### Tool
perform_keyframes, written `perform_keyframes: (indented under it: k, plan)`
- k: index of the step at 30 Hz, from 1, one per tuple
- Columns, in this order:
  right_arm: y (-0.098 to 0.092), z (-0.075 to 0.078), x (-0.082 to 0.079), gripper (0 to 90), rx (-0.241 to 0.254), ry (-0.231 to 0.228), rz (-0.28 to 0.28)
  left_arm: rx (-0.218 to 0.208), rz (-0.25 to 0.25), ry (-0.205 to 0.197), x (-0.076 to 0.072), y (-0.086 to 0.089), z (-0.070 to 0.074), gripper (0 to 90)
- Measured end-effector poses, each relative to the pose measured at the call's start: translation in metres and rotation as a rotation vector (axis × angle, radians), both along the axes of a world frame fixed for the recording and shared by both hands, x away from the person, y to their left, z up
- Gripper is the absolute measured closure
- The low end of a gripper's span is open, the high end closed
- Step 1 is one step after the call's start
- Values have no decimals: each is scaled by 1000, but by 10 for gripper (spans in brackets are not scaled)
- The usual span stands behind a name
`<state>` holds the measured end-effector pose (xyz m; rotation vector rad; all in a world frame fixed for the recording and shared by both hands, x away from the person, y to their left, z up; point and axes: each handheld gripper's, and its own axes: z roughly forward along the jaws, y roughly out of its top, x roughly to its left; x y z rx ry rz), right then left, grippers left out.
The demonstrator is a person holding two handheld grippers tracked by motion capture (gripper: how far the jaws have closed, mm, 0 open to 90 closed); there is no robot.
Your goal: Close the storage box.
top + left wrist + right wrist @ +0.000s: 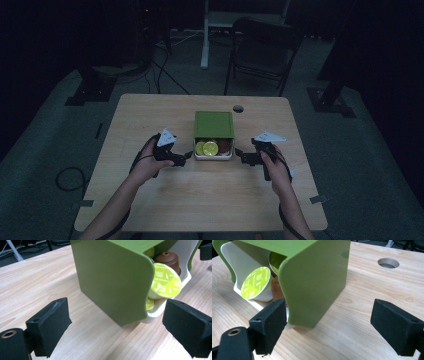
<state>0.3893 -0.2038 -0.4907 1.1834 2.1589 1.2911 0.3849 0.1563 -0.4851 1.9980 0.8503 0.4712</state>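
A green capsule box [214, 124] with a white inner tray [214, 157] stands mid-table, its open front toward me. Inside lie lime-lidded coffee capsules [206, 148] and a brown one [224, 146]. My left gripper [188, 156] sits open just left of the box's front. In the left gripper view the green wall [112, 277] stands between the wide-apart jaws, with a lime capsule [166, 281] and a brown capsule [168, 260] behind it. My right gripper [239, 154] is open at the box's right front corner [317, 282], and a lime capsule [255, 282] shows there too.
The wooden table [200, 200] has a round cable hole [238, 108] behind the box, seen also as the hole [388, 263] in the right gripper view. A dark folding chair [262, 50] and cables stand on the floor beyond the table.
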Motion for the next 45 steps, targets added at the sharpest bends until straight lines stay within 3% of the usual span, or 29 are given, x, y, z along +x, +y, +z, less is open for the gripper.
perform_keyframes:
  k: [4,21,27,45]
  plan:
    - [-3,-3,-5,132,2,7,2,16,4,10,-3,4,-3,77]
    - [-14,-18,-25,137,-69,40,-20,25,25,46,-19,19,-17,77]
    - [-18,-22,-35,137,-87,30,-34,35,50,59,-24,30,-21,77]
    - [-33,-43,-53,140,-121,64,-67,42,113,94,-46,56,-34,77]
